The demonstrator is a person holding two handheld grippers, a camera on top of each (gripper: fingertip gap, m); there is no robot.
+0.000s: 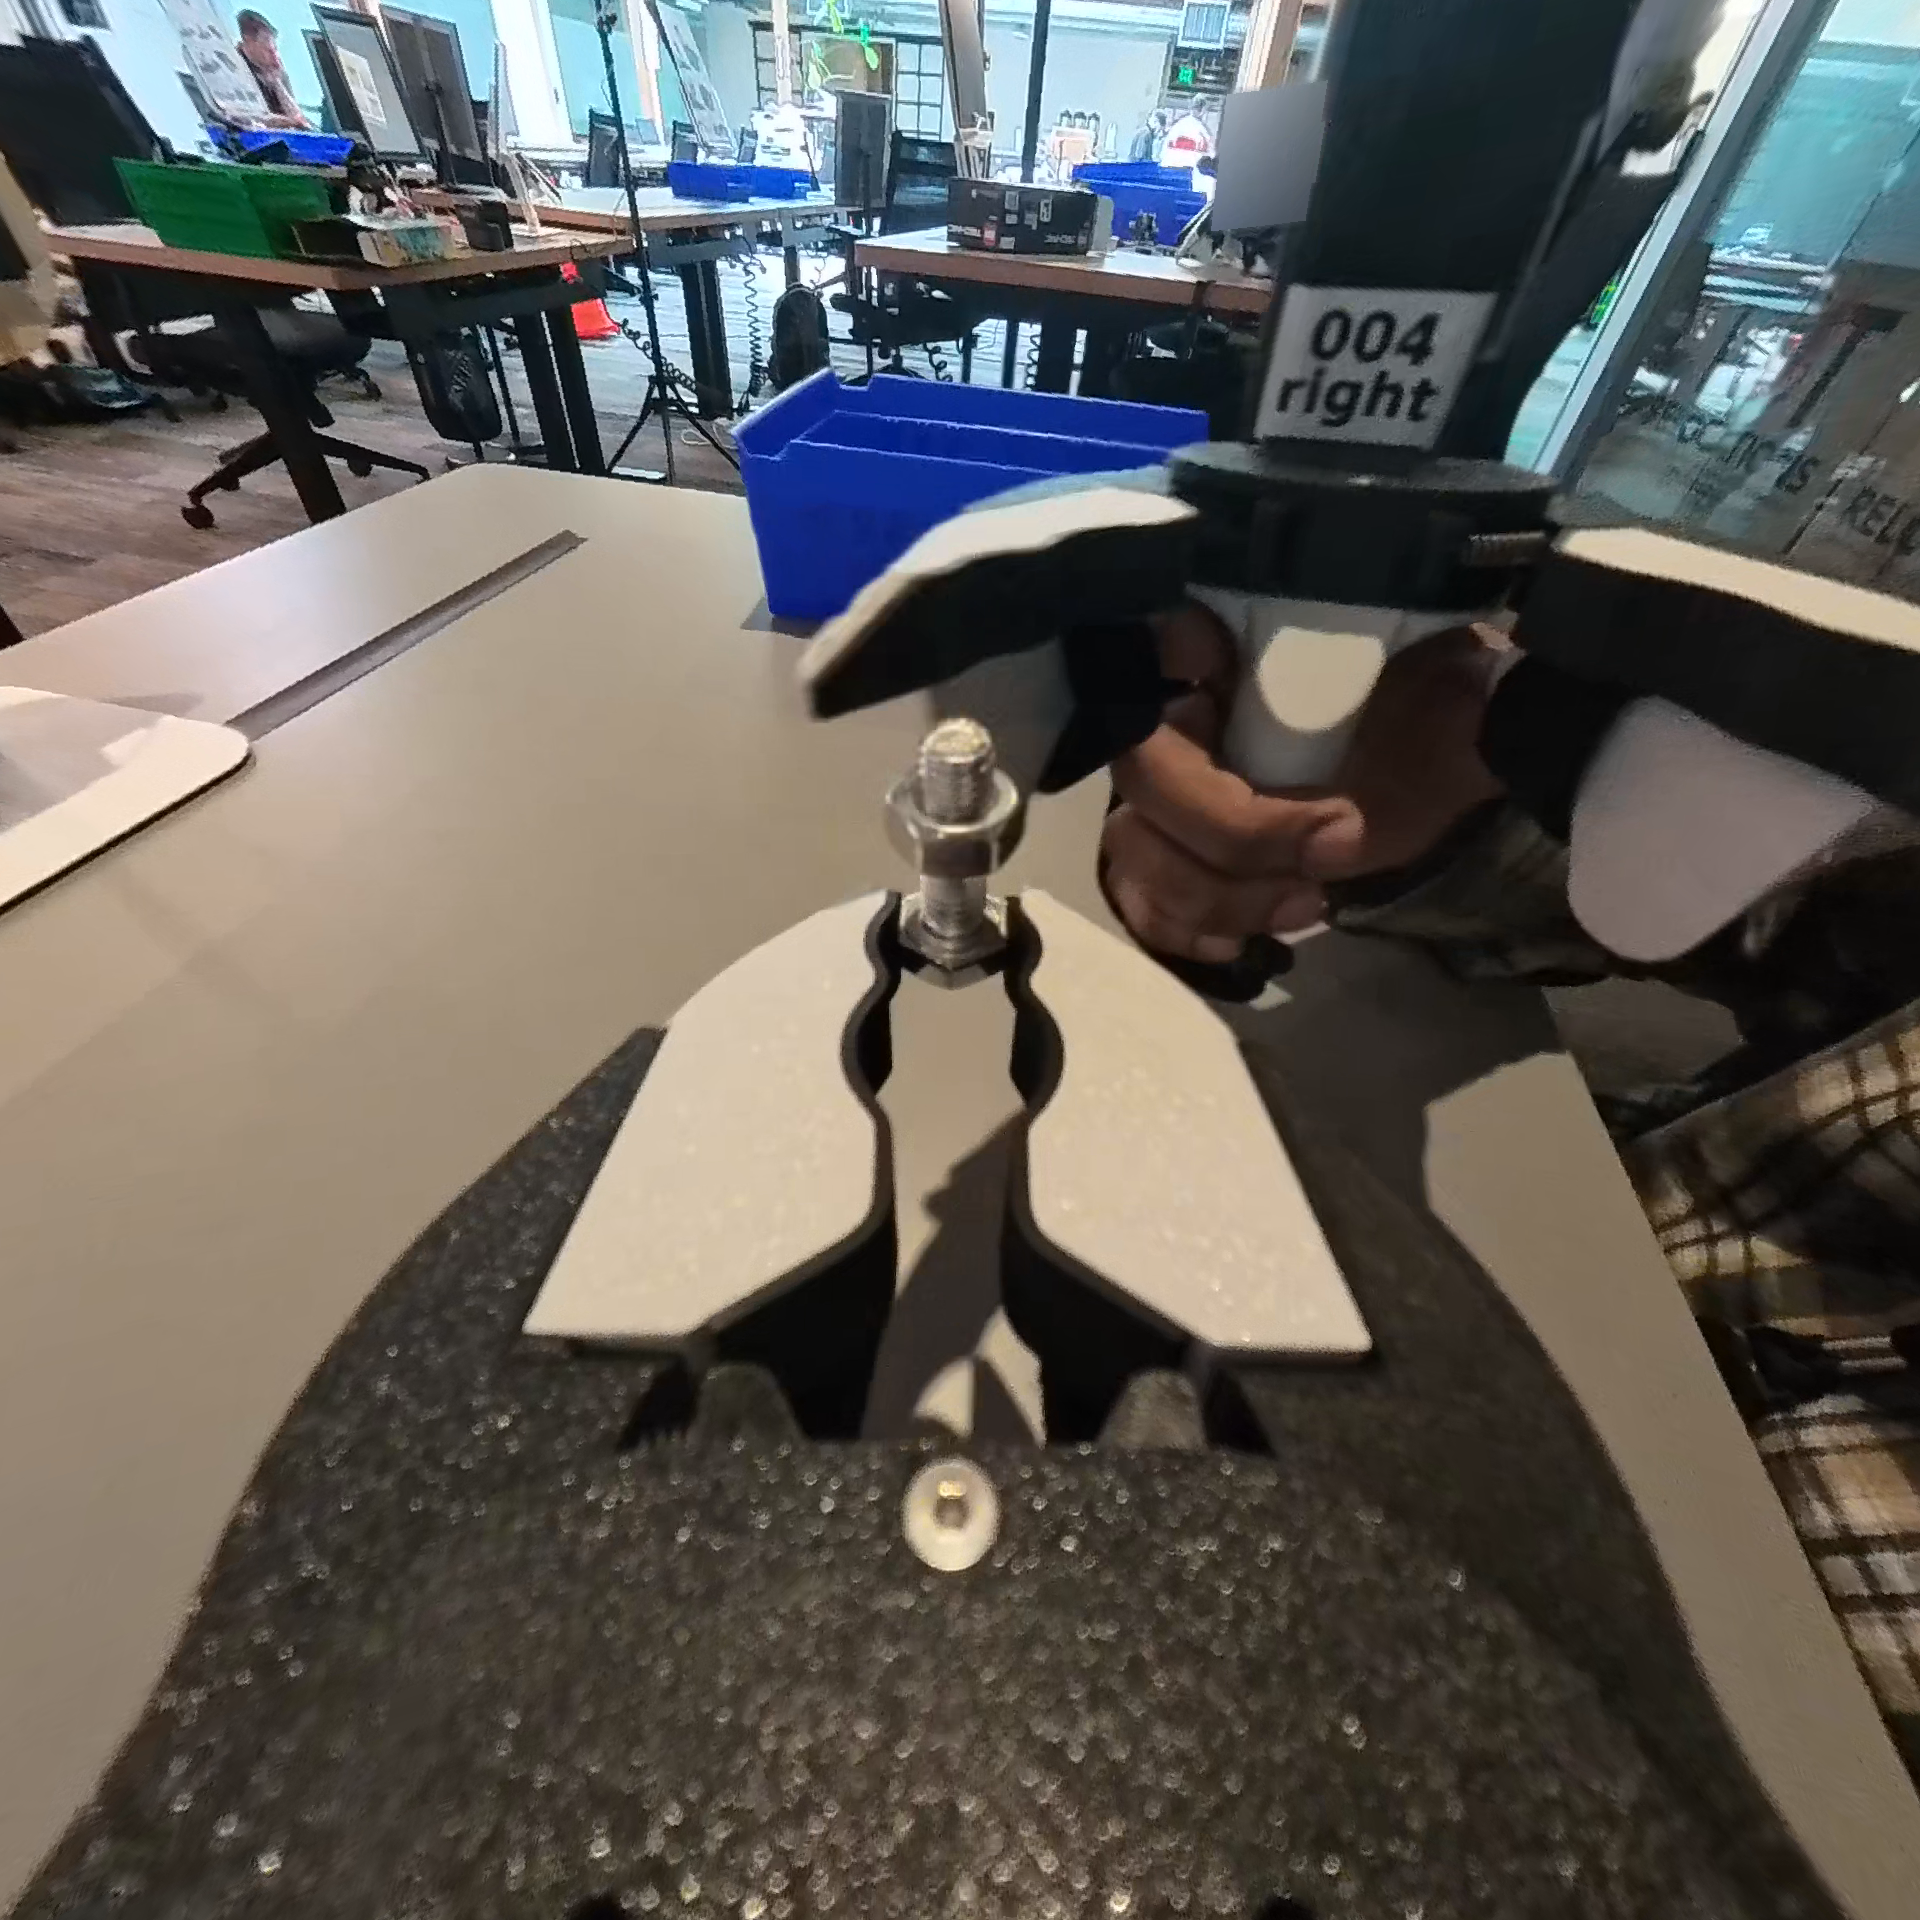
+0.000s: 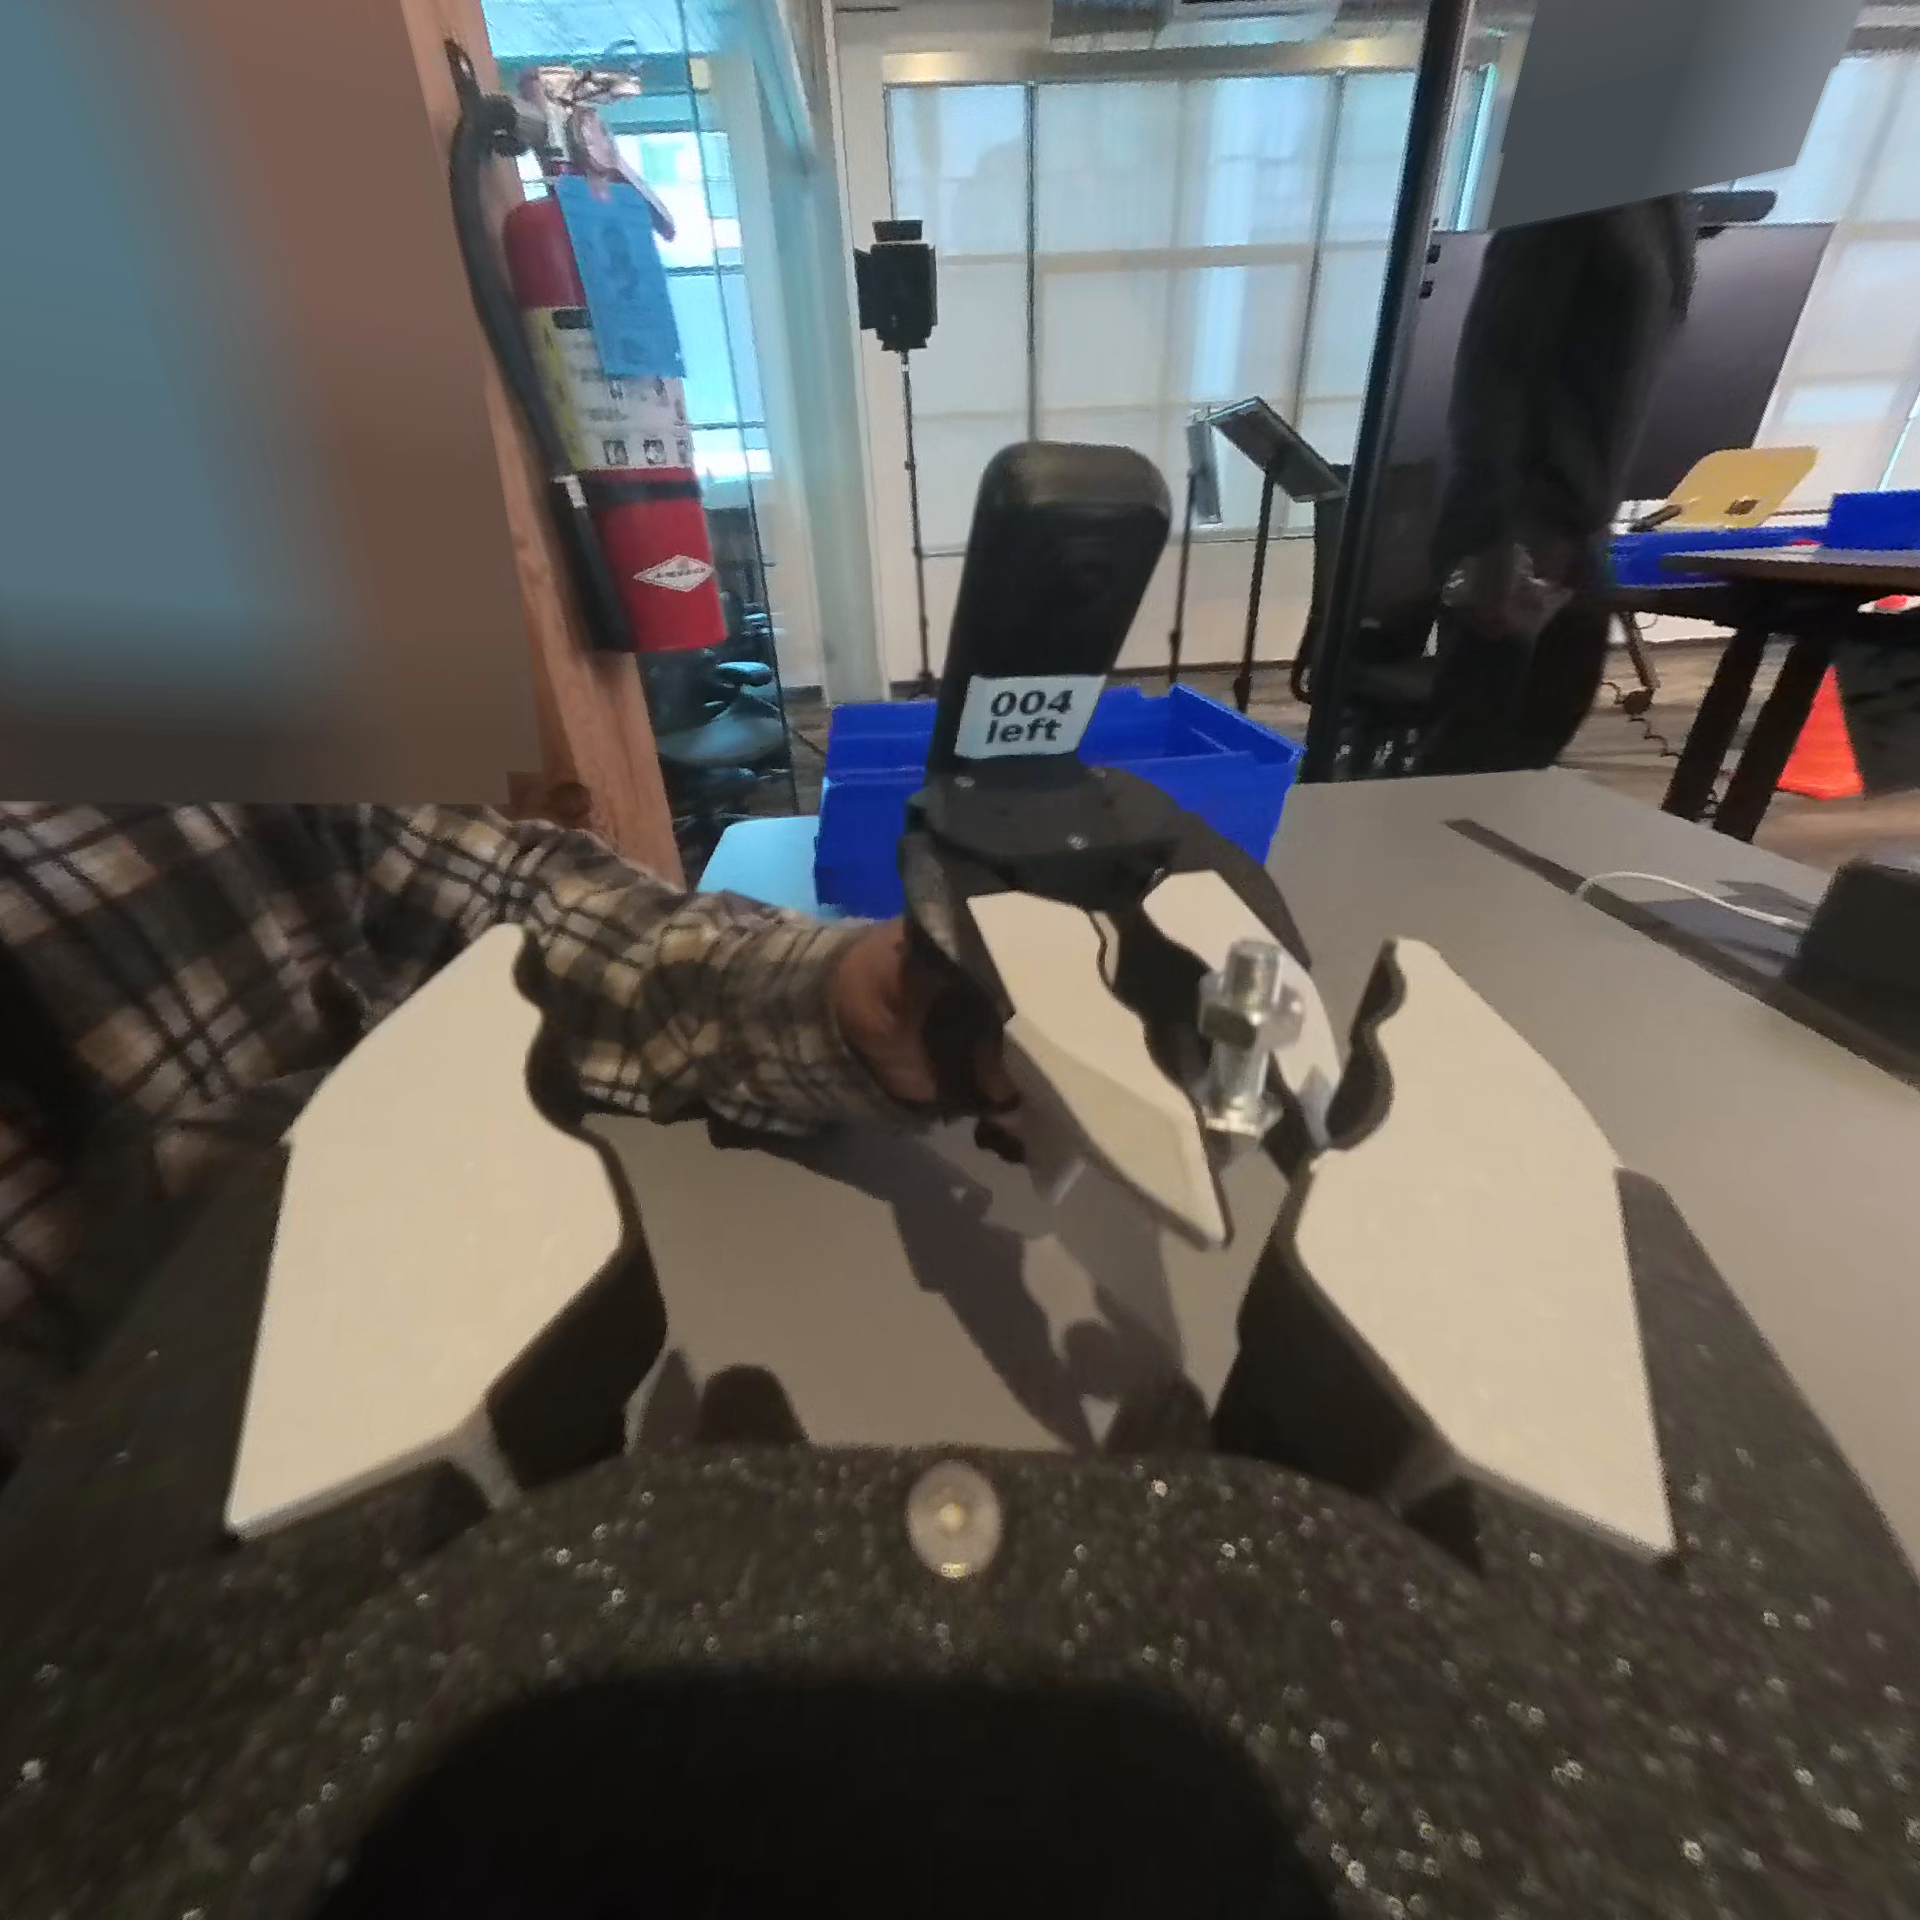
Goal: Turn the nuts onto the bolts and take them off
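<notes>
A silver bolt stands upright over the grey table, thread end up. A hex nut sits partway down its thread. My left gripper is shut on the bolt's lower end at the head. In the right wrist view the bolt and nut show tilted in the left gripper. My right gripper is wide open and empty, and the bolt is just inside its right finger. In the left wrist view the right gripper hovers behind and above the bolt, held by a hand.
A blue bin stands at the table's far edge and also shows in the right wrist view. A white pad lies at the left. A dark slot runs along the table. A black object sits at the right.
</notes>
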